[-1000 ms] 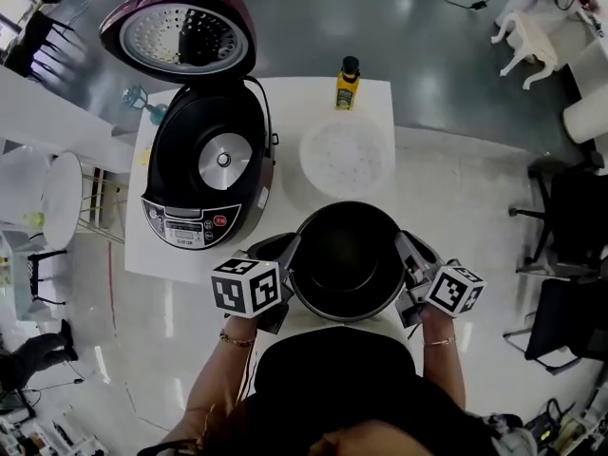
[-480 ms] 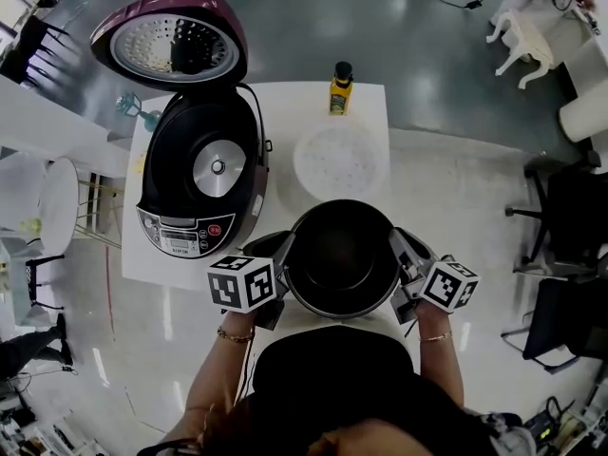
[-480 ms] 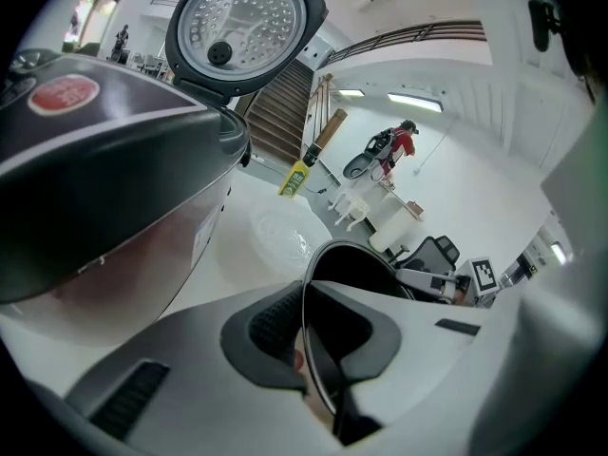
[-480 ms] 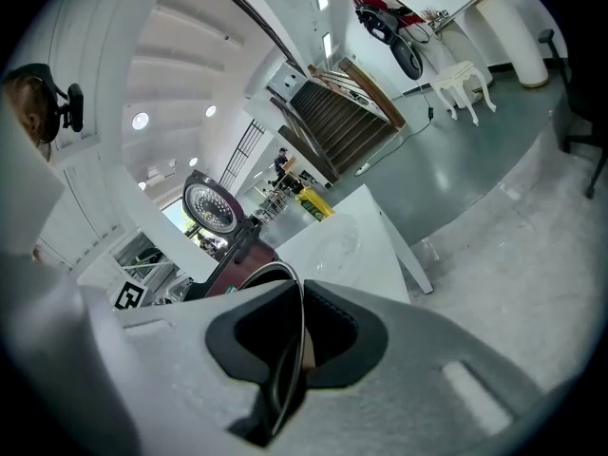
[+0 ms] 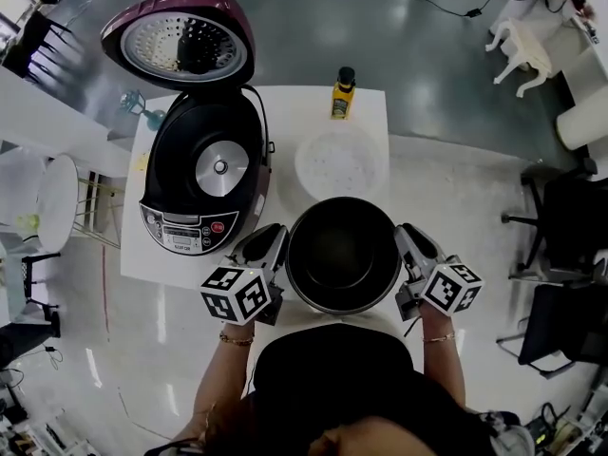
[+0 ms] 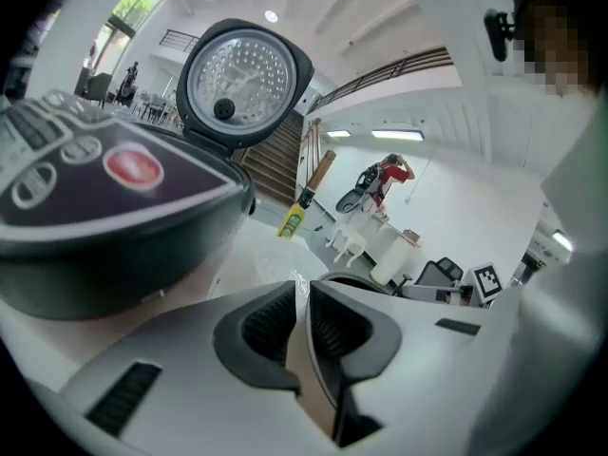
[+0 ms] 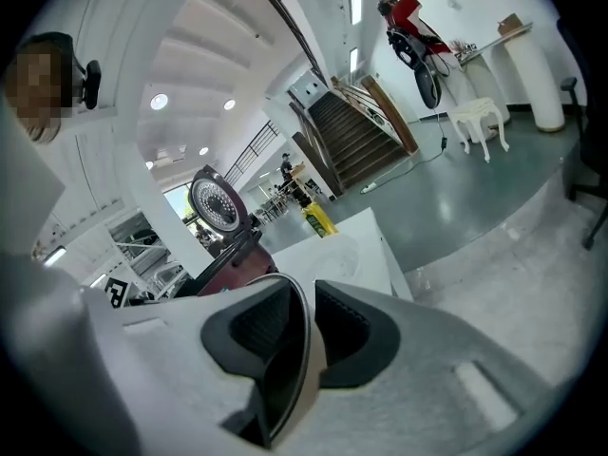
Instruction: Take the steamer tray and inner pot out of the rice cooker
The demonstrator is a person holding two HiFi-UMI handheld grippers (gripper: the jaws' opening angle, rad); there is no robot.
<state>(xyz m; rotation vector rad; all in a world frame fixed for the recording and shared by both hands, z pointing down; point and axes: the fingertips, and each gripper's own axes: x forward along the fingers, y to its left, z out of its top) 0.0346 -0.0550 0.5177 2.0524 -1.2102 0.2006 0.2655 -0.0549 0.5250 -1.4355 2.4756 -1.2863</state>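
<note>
Both task items are out of the cooker. The dark, round, non-stick metal inner pot (image 5: 342, 259) appears to rest upright on the white counter (image 5: 370, 107), close to its front edge and directly in front of the person. This keeps it clear of the appliance and within easy reach. The white, round, perforated plastic steamer tray (image 5: 342, 160) lies flat just behind the pot, set apart from it rather than stacked on it.

The left gripper (image 6: 300, 293) is clamped on the pot's thin rim at the left side. Its pads are nearly together, with only the wall of the pot between them. The right gripper (image 7: 309, 297) is at the opposite side of the rim. Its jaws have just been opening and now stand slightly apart, with the rim between them but apparently no longer pinched. Opposed holds on a wide, handle-less vessel keep it level in transfer. Loosening one side indicates that the set-down is being finished.

The maroon-and-black rice cooker (image 5: 180, 174) stands to the left with its lid (image 5: 180, 41) raised. Its cavity is vacant, exposing the silver heating plate (image 5: 220, 166). A yellow bottle with a black cap (image 5: 342, 93) stands at the counter's far edge, well apart from the work.
</note>
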